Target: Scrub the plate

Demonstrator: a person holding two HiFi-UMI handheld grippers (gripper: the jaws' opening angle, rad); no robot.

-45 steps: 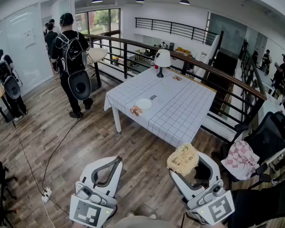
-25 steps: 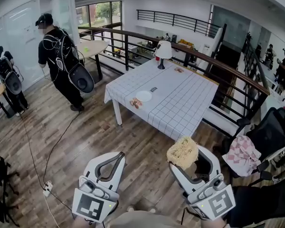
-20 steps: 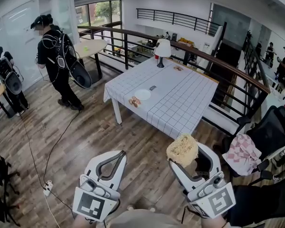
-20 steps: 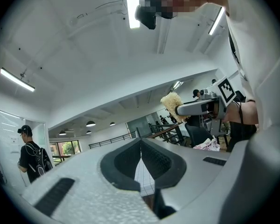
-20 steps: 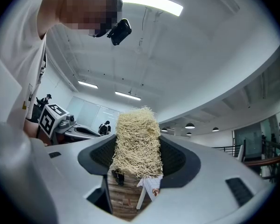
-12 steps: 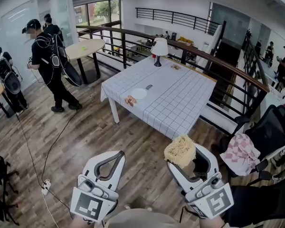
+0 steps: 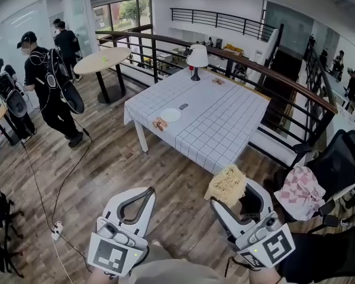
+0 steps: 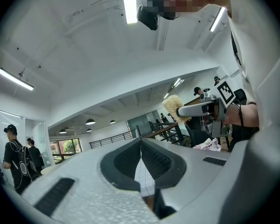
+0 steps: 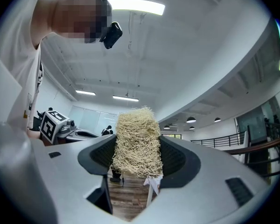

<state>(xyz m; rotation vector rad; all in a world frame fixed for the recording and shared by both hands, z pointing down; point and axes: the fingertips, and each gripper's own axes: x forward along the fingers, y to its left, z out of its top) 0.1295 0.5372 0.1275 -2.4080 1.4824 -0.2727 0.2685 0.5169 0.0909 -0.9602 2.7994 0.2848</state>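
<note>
A white plate (image 7: 170,115) lies on the checked tablecloth of a table (image 7: 216,129) some way ahead in the head view, near its left edge. My right gripper (image 7: 229,187) is shut on a straw-coloured fibre scrubber (image 7: 226,184), which fills the gap between its jaws in the right gripper view as scrubber (image 9: 136,142). My left gripper (image 7: 143,194) is shut with nothing in it; its pads (image 8: 141,158) meet in the left gripper view. Both grippers hang over the wooden floor, well short of the table.
A small brownish item (image 7: 160,123) lies beside the plate, a dark object (image 7: 183,106) and a white lamp (image 7: 196,58) farther back. A person (image 7: 50,87) with gear walks at left. A black chair with a checked cloth (image 7: 299,191) stands at right. A cable (image 7: 59,188) crosses the floor. Railings run behind the table.
The view has drawn closer to the table. The person at left walked toward the left and nearer. Both grippers keep their pose, the right still holding the scrubber.
</note>
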